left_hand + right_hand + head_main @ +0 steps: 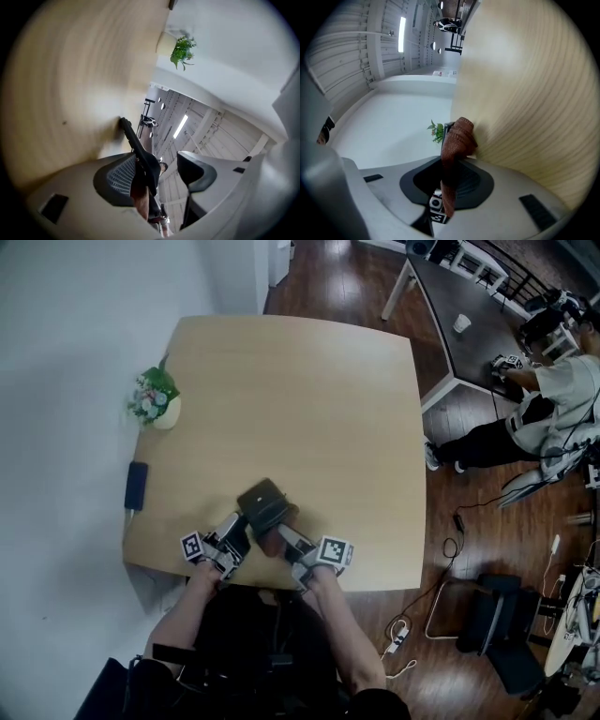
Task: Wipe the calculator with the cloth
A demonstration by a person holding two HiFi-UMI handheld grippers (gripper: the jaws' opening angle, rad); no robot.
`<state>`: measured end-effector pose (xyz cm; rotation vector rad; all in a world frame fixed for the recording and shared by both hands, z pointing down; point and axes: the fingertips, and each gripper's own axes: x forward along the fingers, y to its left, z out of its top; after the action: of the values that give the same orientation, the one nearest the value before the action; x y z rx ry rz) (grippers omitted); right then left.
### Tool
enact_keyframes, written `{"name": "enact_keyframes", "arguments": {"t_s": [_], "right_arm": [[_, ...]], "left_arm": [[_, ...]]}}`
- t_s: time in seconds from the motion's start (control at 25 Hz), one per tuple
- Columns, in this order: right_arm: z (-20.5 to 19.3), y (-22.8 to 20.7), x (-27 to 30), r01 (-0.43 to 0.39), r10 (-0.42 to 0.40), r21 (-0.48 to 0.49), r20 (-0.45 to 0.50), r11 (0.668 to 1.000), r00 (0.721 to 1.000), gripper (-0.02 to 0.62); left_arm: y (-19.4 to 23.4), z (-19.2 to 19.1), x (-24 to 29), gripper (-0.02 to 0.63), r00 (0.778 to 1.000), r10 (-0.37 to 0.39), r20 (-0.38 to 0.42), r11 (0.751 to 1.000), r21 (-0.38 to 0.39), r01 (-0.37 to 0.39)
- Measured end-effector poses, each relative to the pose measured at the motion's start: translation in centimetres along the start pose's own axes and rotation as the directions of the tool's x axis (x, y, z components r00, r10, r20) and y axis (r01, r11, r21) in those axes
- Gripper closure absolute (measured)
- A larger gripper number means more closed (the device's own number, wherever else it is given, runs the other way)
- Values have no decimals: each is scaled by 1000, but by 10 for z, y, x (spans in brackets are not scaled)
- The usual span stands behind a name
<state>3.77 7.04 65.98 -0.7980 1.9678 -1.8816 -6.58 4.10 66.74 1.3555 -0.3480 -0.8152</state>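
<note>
Wide apart stand the jaws of the left gripper (157,171), with the dark flat rectangular calculator (263,503) edge-on between them, close against one pad (the other pad is clear of it); the right gripper (449,180) is clamped on the rust-brown knitted cloth (459,138), which bunches just beside the calculator; all of this sits near the front edge of the pale wooden table (300,390); a small potted green plant (156,399) stands well apart at the table's left edge.

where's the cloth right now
In the head view the cloth is by the near edge of the table, next to the calculator, pinched in the right gripper.
</note>
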Motion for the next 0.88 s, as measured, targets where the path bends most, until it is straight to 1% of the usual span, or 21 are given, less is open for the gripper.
{"name": "enact_keyframes", "arguments": {"t_s": [0.12,0.16,0.32,0.4,0.48,0.56,0.6,0.72,0.84,0.88], "right_arm": [[3,-1,8,19,-19,-10,-3,1000,1000,531],[5,-1,12,21,-21,-13,1,1000,1000,531],[18,3,18,11,-11,-22,34,1000,999,531],[23,7,21,12,-12,-17,38,1000,999,531],[29,12,25,7,-6,-49,30,999,1000,531],[34,13,27,23,-21,-102,20,994,1000,531],[35,14,28,32,-31,-107,18,994,999,531],[34,15,30,48,-47,-55,18,997,999,531],[33,13,32,57,-57,-52,10,997,998,531],[33,13,33,58,-58,-58,7,997,998,531]], "left_arm": [[1,16,16,341,1000,-7,-8,997,-74,6],[1,19,21,341,1000,-3,-23,996,-89,1],[6,15,33,342,992,17,-121,995,-95,-29],[6,14,36,342,991,10,-135,993,-117,-26],[5,15,37,341,994,-2,-114,987,-162,-17],[5,20,40,341,998,-12,-62,976,-218,-1],[6,25,43,341,999,-15,-32,970,-241,7],[8,36,55,328,1000,-4,27,960,-280,11],[12,48,62,325,997,28,67,961,-278,-9],[14,53,63,391,996,43,84,963,-268,-18]]}}
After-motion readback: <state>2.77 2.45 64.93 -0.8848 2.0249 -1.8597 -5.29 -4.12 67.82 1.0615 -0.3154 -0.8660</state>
